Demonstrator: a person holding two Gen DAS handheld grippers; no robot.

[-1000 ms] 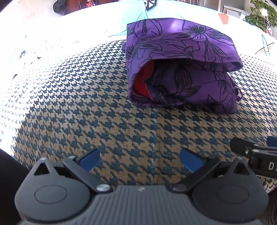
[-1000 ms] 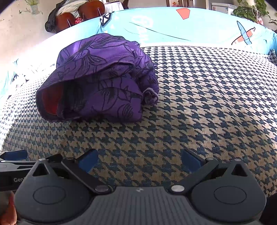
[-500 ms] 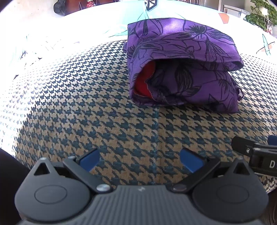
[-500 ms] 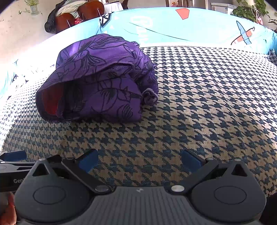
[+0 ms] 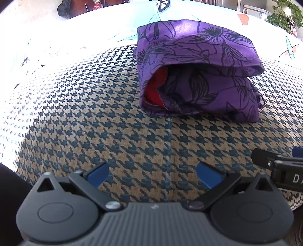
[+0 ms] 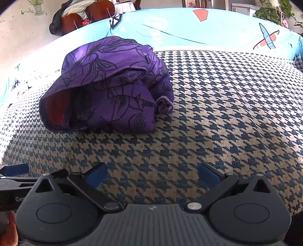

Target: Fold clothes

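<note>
A purple garment with black flower outlines (image 5: 198,70) lies folded into a thick bundle on a houndstooth cloth (image 5: 94,113); a red lining shows at its open left end. The right wrist view has the same bundle (image 6: 109,85) at the upper left. My left gripper (image 5: 153,175) hovers open over the cloth, well short of the bundle, with nothing between its blue pads. My right gripper (image 6: 152,175) is open too and empty, nearer the bundle's right end. Each gripper's tip shows at the edge of the other's view.
The houndstooth cloth (image 6: 227,113) lies over a light turquoise sheet (image 6: 217,32) with bird prints. Behind it are wooden chairs (image 6: 85,17) with clothing over them and potted plants (image 6: 272,11) at the far right. A bare stretch of houndstooth spreads right of the bundle.
Almost nothing differs. The bundle sits a touch higher and further right in the left wrist view; both grippers stay open and empty.
</note>
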